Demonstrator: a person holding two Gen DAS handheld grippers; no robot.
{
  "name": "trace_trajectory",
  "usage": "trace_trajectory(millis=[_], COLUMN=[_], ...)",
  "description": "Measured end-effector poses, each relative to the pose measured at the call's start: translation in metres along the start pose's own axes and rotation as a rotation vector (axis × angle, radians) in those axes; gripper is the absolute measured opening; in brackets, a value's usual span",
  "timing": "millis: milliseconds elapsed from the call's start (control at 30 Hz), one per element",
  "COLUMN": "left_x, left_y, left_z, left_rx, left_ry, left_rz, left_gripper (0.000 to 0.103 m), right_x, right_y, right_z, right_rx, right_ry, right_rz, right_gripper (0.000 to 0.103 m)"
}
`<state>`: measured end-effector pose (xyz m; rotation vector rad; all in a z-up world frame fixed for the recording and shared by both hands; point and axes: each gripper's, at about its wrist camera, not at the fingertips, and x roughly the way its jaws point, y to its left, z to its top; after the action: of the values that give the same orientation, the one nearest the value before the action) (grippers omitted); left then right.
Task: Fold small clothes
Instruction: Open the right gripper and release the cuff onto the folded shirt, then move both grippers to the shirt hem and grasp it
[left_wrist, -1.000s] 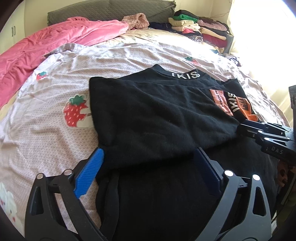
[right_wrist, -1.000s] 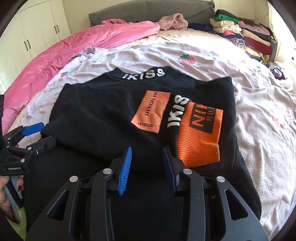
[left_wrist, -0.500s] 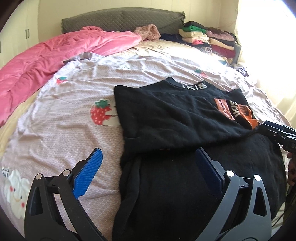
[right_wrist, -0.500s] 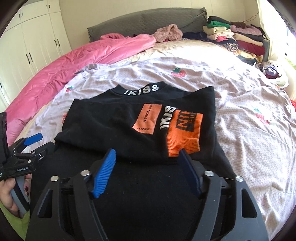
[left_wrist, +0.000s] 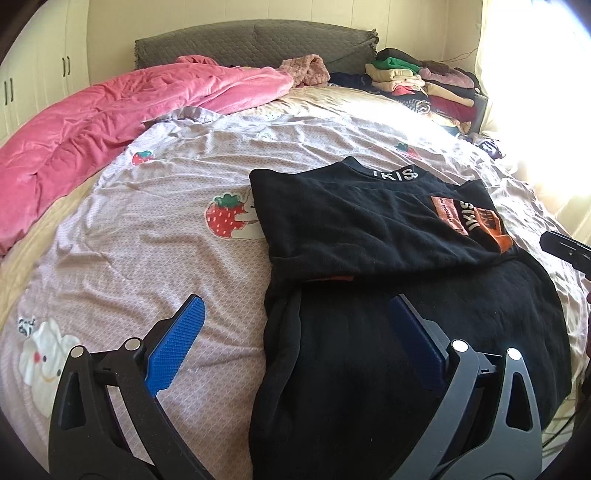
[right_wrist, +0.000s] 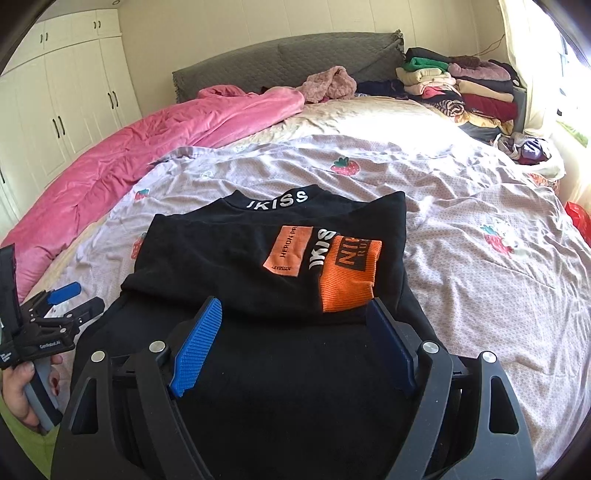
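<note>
Lying folded, black sweatshirt (right_wrist: 236, 258), bedsheet (right_wrist: 480, 206) around.

A big bed (right_wrist: 461, 206) fills the room, with a light sheet (left_wrist: 155, 251) that has strawberries on it. A pink blanket (right_wrist: 122, 158) lies bunched along one side. The headboard (right_wrist: 280, 62) is grey. White cupboards (right_wrist: 55, 92) stand by the cream wall (right_wrist: 240, 29). Bright sun comes in through the window (left_wrist: 539, 92).
</note>
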<state>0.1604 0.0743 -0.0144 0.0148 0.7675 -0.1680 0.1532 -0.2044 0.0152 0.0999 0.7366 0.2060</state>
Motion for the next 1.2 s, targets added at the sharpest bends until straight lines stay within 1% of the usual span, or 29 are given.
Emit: trace_trajectory(millis=[167,267,433,567,800,1200], left_x=[-0.006,-0.011,-0.018,-0.025,-0.033,-0.052], left_y=[0.002,0.003,0.006,0.007,0.014,0.026], left_z=[-0.005,-0.008,-0.013,-0.019,-0.035,-0.078], left_rx=[0.001,-0.001,0.001,0.02,0.023,-0.012], left_ry=[0.003,0.006,0.022,0.026,0.065,0.151], left_rz=[0.009,0.003,0.007,0.036,0.044,-0.014], left_gripper=[0.093,0.093,0.093,0.093,0.093,0.093], right_x=[-0.011,-0.017,-0.027,-0.035,-0.049,-0.055], right_y=[0.001,0.002,0.001,0.002,0.0,-0.014], right_z=[-0.002,-0.005,-0.009,-0.013,-0.025,-0.059], right_rx=[-0.003,-0.011,-0.012,-0.016,-0.021,0.002], right_ry=[-0.008,-0.016,-0.019,-0.022,-0.022,0.049], right_rz=[0.0,-0.004,-0.005,-0.001,0.002,-0.012], right_gripper=[0.08,0.082,0.082,0.082,0.084,0.084])
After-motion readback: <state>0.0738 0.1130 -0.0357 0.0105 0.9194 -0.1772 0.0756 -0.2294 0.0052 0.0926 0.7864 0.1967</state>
